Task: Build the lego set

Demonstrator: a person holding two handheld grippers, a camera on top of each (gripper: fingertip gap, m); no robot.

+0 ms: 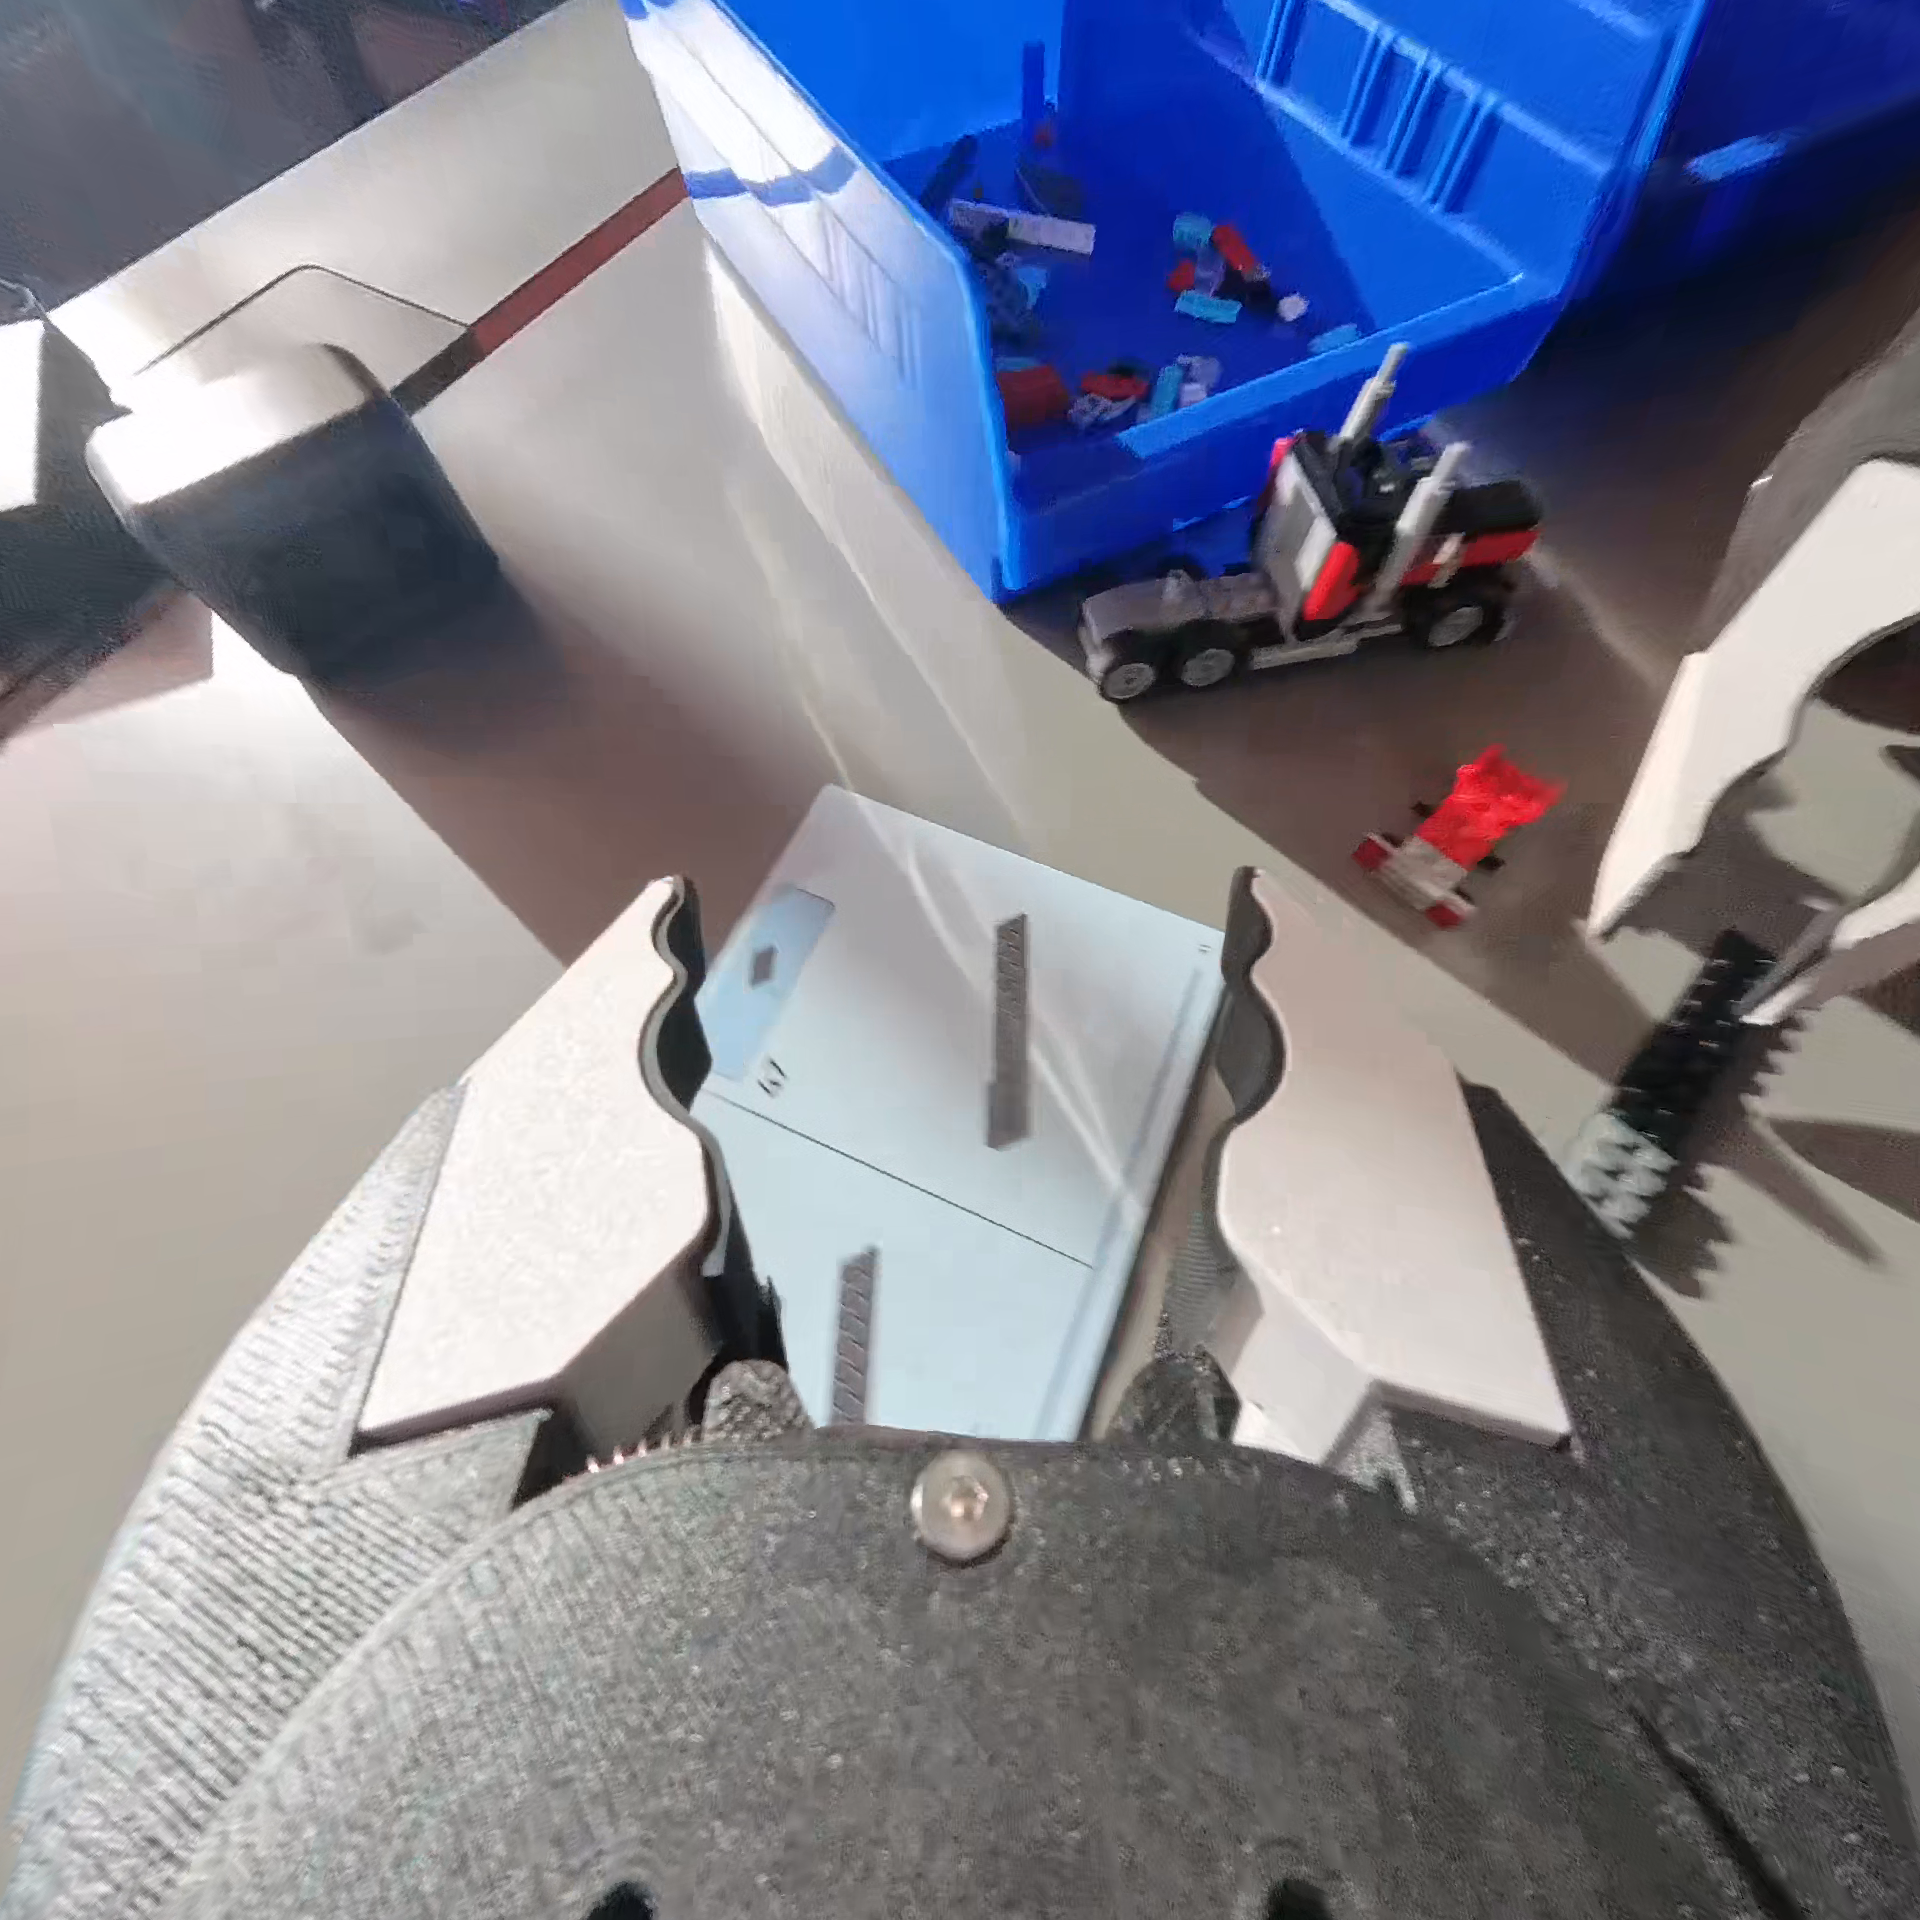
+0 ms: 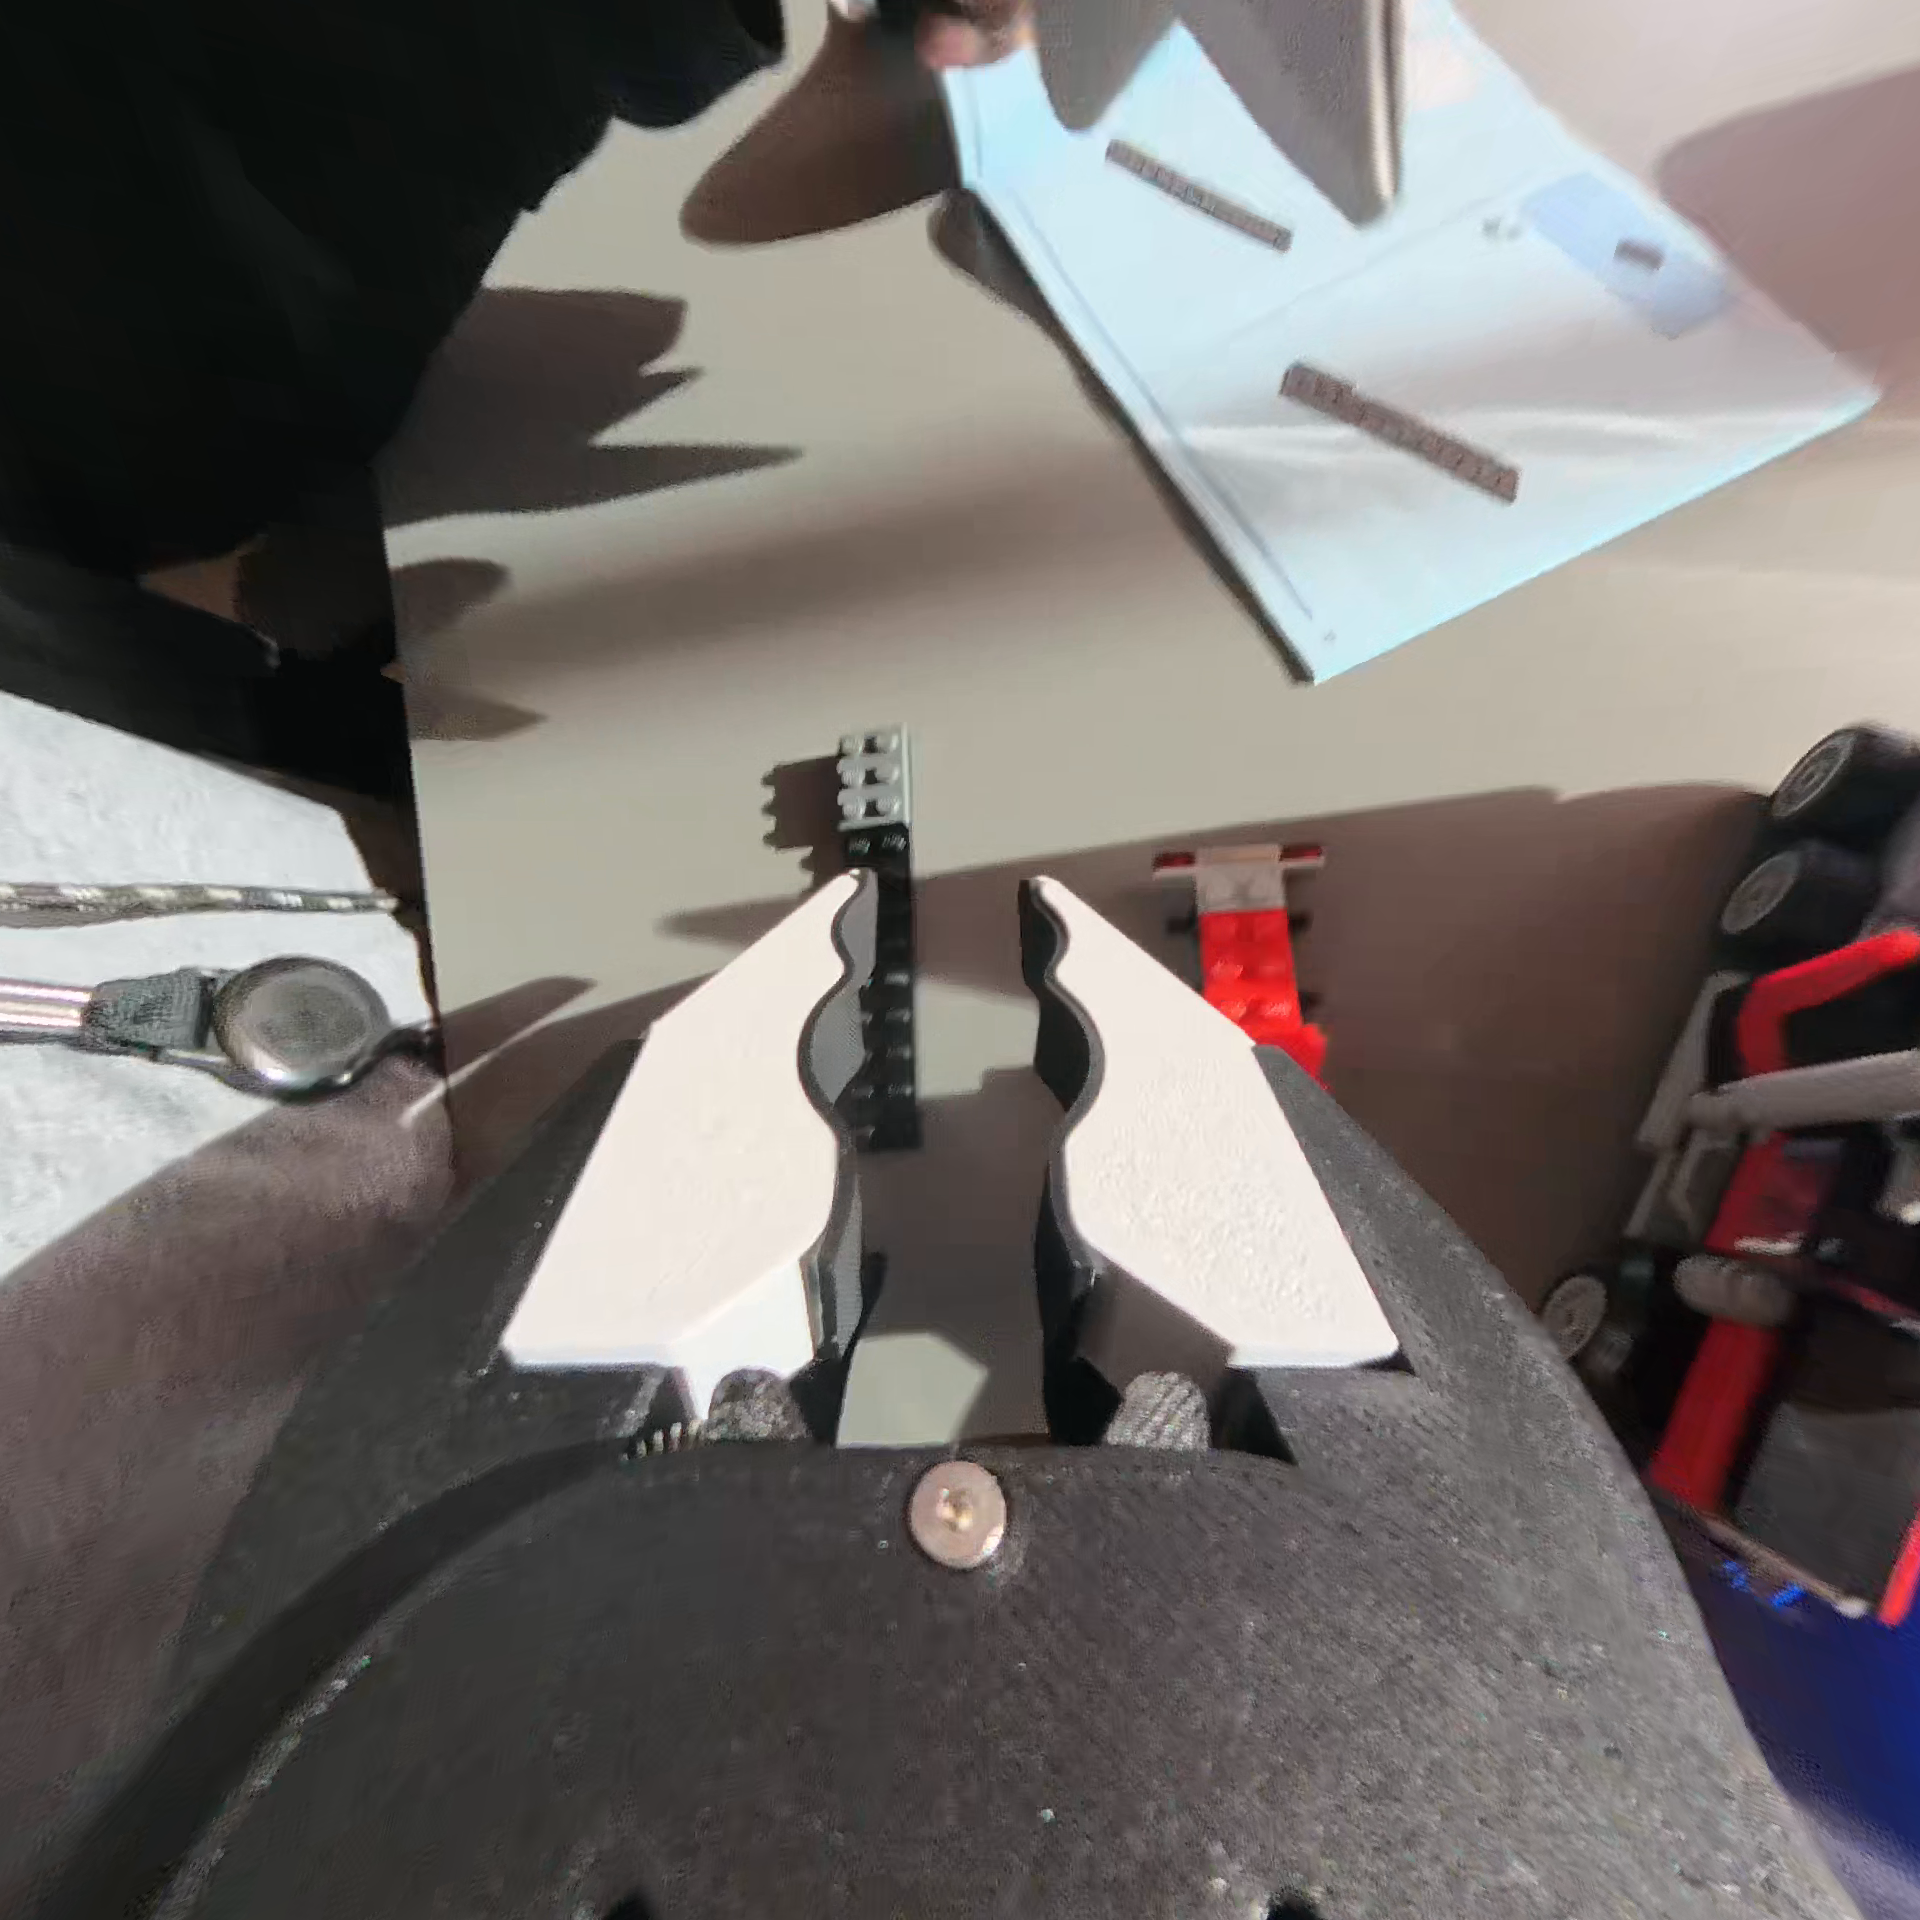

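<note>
My left gripper is open, its fingers spread over a light blue instruction booklet; I cannot tell whether they touch it. The booklet also shows in the right wrist view. My right gripper is open and empty, low over the table. A long black plate with a grey piece on its far end lies flat by the right gripper's left finger; it also shows in the left wrist view. A small red and grey assembly lies just right of it. A built black, red and grey truck stands by the bin.
A blue bin with several loose pieces stands at the back, a second blue bin behind it. A dark block sits at the left. A person's dark sleeve and a round metal clip are left of the right gripper.
</note>
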